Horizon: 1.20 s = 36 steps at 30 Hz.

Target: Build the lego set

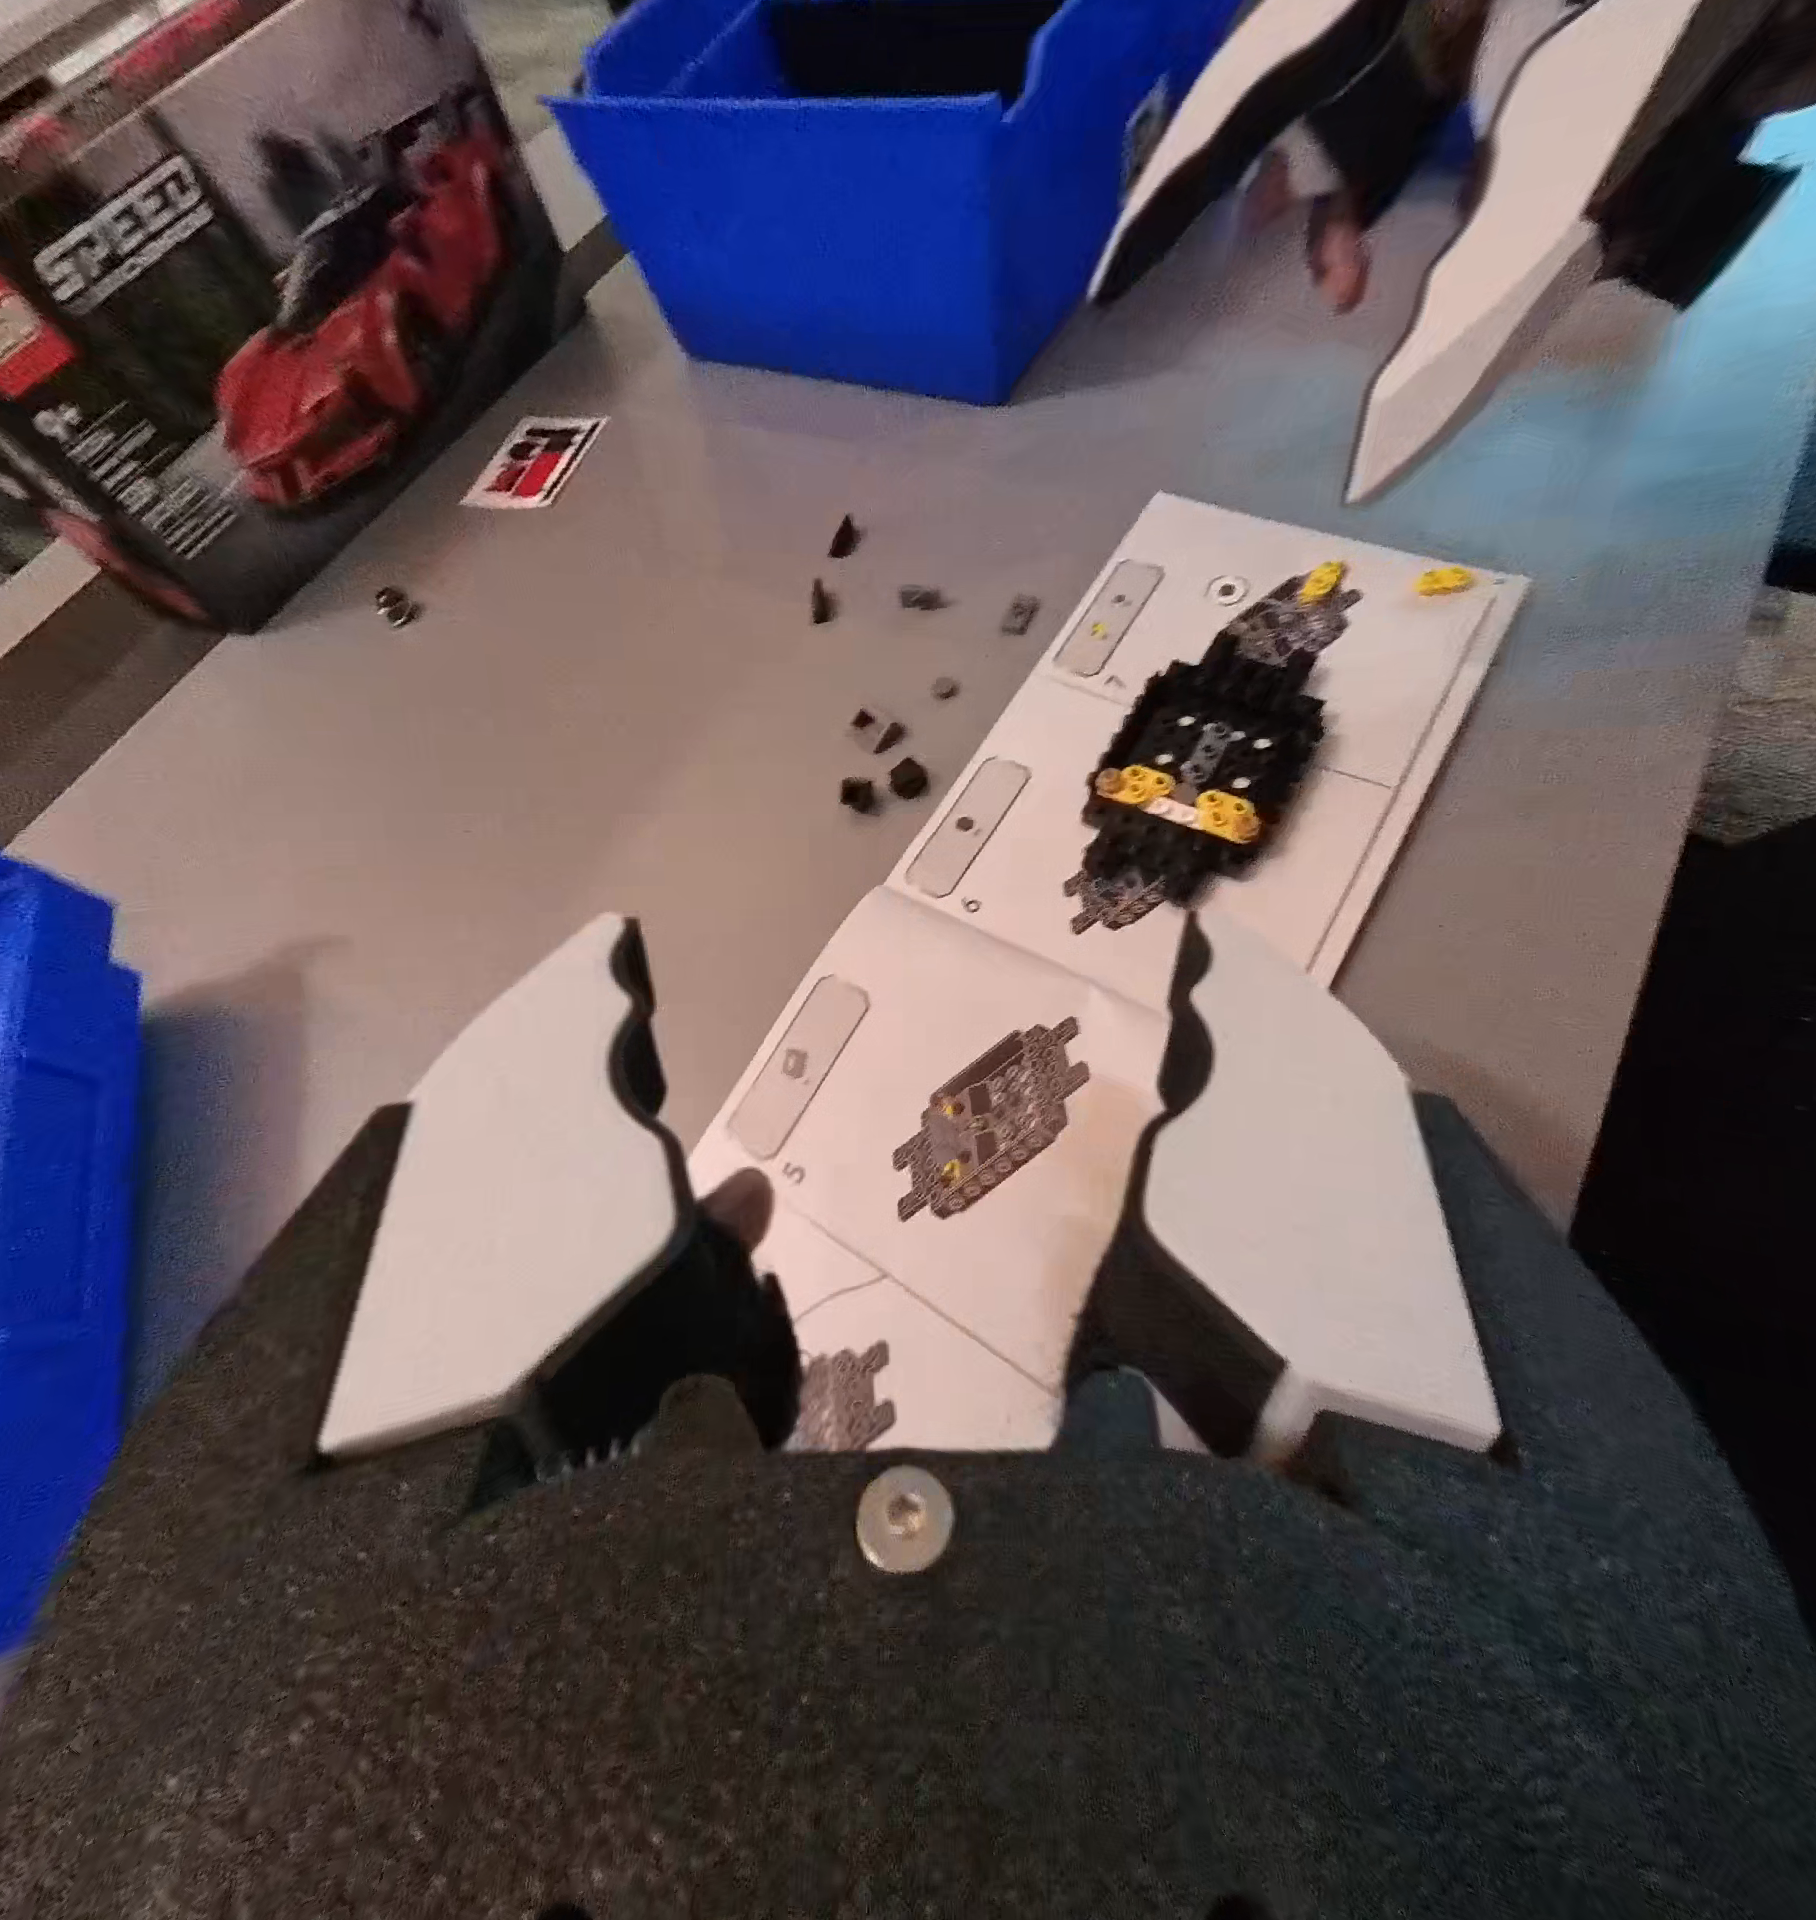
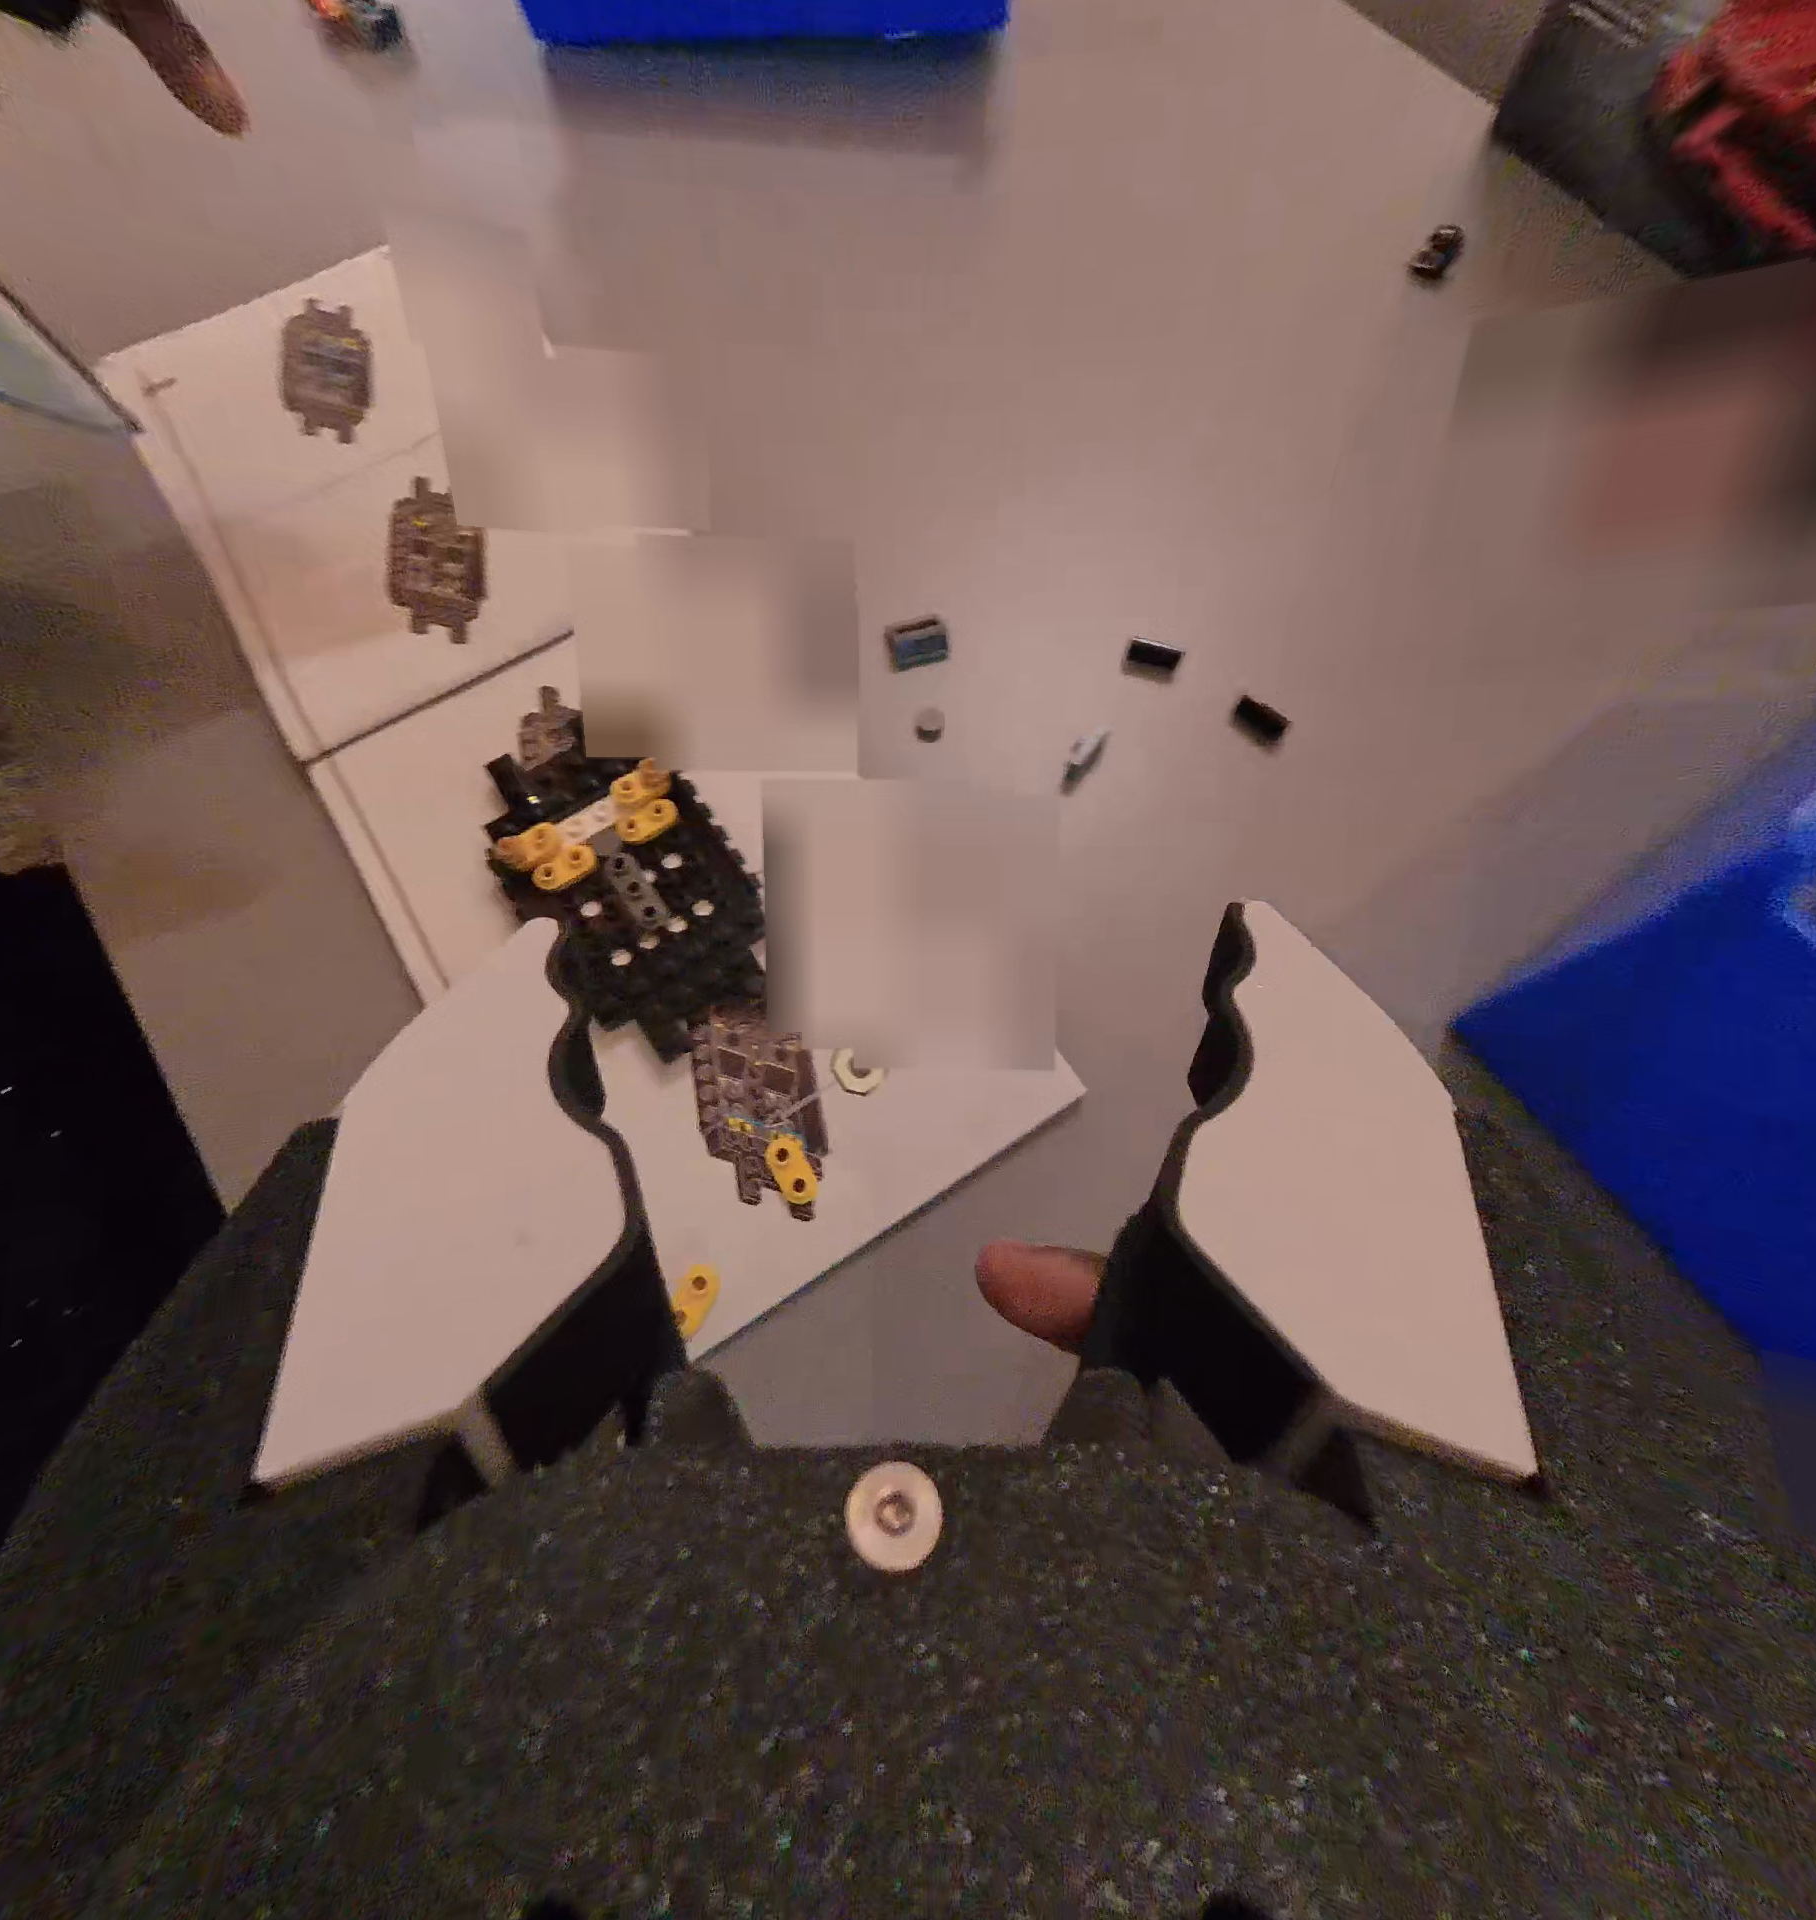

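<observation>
A black lego chassis (image 1: 1210, 769) with yellow and white pieces on it lies on the open instruction booklet (image 1: 997, 1049). It also shows in the right wrist view (image 2: 644, 904). My left gripper (image 1: 914, 935) is open and empty, held above the booklet just short of the chassis. My right gripper (image 2: 899, 971) is open and empty, its left finger over the chassis's near end. It also shows blurred at the top right of the left wrist view (image 1: 1403, 312). A loose yellow piece (image 1: 1444, 580) lies at the booklet's far corner, also seen in the right wrist view (image 2: 696, 1299).
Several small black and grey pieces (image 1: 883, 675) are scattered on the grey table (image 1: 468, 779). The set's box (image 1: 208, 312) stands at the far left. A blue bin (image 1: 852, 208) stands behind and another blue bin (image 1: 21, 1247) is at my near left. The table's edge (image 1: 1631, 987) runs along the right.
</observation>
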{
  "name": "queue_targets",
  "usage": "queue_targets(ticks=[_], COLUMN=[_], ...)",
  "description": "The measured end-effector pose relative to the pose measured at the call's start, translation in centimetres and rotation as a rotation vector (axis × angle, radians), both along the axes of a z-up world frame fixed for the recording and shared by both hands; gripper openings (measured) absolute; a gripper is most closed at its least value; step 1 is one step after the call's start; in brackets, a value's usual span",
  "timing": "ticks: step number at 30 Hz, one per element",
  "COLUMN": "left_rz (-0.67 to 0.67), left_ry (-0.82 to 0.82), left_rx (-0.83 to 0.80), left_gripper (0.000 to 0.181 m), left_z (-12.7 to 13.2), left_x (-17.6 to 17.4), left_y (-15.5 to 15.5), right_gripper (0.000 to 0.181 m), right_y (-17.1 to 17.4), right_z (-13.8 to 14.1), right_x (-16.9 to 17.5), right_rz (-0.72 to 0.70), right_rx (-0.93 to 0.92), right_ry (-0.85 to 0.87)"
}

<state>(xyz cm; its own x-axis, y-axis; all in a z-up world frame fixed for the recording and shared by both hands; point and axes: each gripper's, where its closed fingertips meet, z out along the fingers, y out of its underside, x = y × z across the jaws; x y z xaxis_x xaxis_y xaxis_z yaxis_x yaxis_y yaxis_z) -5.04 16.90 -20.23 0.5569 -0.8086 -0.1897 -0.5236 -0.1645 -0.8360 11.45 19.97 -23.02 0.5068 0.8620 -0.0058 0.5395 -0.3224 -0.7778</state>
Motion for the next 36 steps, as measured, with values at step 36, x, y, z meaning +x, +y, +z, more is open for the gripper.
queue_targets(ticks=[36], left_rz=[-0.204], left_ry=[0.135], left_rx=[-0.163], left_gripper=[0.057], left_z=[-5.8], left_x=[2.0], left_y=[-1.3], right_gripper=[0.058], right_y=[-3.4], right_z=[-5.3], right_x=[-2.1], right_rz=[0.475], right_rx=[-0.07], right_ry=[-0.079])
